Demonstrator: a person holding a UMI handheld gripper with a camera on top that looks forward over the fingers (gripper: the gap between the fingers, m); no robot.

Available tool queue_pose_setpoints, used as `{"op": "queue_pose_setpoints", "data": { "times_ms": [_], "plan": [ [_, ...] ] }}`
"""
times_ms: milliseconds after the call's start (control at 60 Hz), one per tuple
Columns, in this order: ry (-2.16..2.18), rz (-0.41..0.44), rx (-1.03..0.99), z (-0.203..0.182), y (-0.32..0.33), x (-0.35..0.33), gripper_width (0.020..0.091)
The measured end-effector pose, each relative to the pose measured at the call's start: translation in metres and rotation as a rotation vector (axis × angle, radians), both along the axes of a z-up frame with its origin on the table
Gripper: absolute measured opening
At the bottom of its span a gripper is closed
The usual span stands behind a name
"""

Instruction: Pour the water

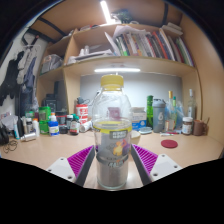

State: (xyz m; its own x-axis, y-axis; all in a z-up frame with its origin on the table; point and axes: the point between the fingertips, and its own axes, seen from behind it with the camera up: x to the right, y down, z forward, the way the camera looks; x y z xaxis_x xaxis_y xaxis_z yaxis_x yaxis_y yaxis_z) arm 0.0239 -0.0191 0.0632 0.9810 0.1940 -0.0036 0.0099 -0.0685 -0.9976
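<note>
The gripper [111, 160] clamps an upright bottle [111, 128] (yellow cap up, long axis vertical). Bare table [185, 152] lies at either side; clutter lines the far edge.

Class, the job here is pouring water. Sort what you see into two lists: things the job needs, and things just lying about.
Needed:
- bottle with yellow cap, between the fingers
- gripper

Lying about:
- green bottle
- red lid on the desk
- books on the shelf
</note>
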Motion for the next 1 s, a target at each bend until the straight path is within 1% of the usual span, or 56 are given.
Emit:
{"op": "queue_pose_setpoints", "data": {
  "times_ms": [50,83,117,133,200,217,233,250,267,300,383,467,517,650,800,817,833,867,1000],
  "plan": [
    [-0.006,0.01,-0.008,-0.002,0.008,-0.003,0.0769],
    [-0.007,0.012,-0.013,-0.002,0.013,-0.004,0.0604],
    [-0.001,0.009,-0.017,-0.003,0.015,-0.004,0.0587],
    [-0.004,0.009,-0.021,-0.003,0.015,-0.004,0.0561],
    [-0.028,0.021,-0.012,-0.004,0.016,-0.006,0.0504],
    [-0.033,0.02,-0.01,-0.004,0.016,-0.006,0.0499],
    [-0.036,0.019,-0.007,-0.004,0.016,-0.007,0.0522],
    [-0.039,0.02,-0.003,-0.003,0.016,-0.008,0.0459],
    [-0.037,0.02,-0.001,-0.003,0.015,-0.008,0.0459],
    [-0.042,0.023,0.001,-0.003,0.015,-0.009,0.0432],
    [-0.052,0.066,-0.024,-0.004,0.013,-0.02,0.043],
    [0.074,0.159,-0.076,0.002,0.01,-0.05,0.043],
    [0.168,0.193,-0.1,0.013,0.014,-0.065,0.0431],
    [0.59,0.306,-0.259,0.046,0.022,-0.117,0.0428],
    [1.068,0.438,-0.486,0.077,0.038,-0.142,0.0429],
    [1.111,0.446,-0.504,0.08,0.04,-0.143,0.0428],
    [1.166,0.429,-0.525,0.089,0.033,-0.15,0.0429],
    [1.231,0.443,-0.541,0.087,0.049,-0.144,0.0429],
    [1.541,0.459,-0.584,0.112,0.078,-0.123,0.0426]
  ]
}}
